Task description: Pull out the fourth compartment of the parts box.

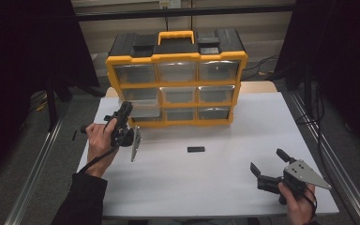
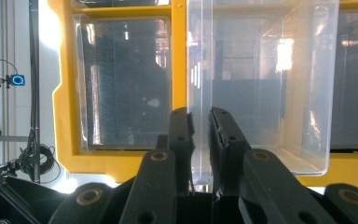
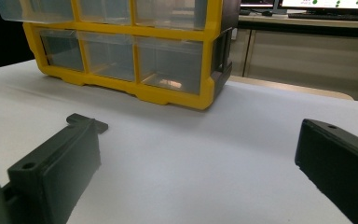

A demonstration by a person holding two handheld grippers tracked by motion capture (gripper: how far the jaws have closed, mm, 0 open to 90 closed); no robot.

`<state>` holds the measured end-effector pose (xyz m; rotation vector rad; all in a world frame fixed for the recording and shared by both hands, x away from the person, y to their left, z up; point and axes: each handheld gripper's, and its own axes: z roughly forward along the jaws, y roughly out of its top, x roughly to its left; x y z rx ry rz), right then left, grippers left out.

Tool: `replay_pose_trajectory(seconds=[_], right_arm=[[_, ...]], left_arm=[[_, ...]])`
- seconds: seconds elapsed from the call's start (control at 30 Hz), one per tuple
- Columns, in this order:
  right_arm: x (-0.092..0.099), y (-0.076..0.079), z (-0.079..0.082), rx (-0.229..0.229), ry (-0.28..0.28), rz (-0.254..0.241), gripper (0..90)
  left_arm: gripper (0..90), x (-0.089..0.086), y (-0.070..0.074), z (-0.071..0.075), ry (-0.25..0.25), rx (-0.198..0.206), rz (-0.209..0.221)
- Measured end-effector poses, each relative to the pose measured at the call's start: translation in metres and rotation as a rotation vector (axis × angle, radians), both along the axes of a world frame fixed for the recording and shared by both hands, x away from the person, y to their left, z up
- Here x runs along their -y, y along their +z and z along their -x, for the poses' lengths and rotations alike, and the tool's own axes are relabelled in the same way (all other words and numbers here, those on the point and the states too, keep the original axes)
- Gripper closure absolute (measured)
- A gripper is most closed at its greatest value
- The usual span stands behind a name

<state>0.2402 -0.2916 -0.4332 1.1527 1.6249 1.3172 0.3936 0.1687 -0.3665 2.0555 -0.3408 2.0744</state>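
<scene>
Forearms enter the high view from below: the left gripper [image 1: 123, 123] meets the bottom-left clear drawer [image 1: 146, 113] of the yellow organizer [image 1: 176, 77], apparently to slide it, while the right gripper [image 1: 267, 165] waits with jaws wide and empty over bare white desk [image 1: 192, 187]; a small black block [image 1: 196, 149] lies between. Left gripper view: jaws nearly shut, pinching the drawer's front wall. Right gripper view: jaws spread, desk free ahead.

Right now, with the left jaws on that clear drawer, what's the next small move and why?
Probably draw the left gripper straight back: its jaws pinch the front wall of the clear drawer, which already sticks out of the yellow organizer, and the small black part lies waiting.
</scene>
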Motion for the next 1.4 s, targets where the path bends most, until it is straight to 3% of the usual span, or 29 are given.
replay_pose_trajectory(seconds=[1.4], right_arm=[[0.000,0.000,0.000,0.002,0.002,0.000,0.0]], left_arm=[[80.0,-0.002,0.000,0.017,-0.004,0.006,0.004]])
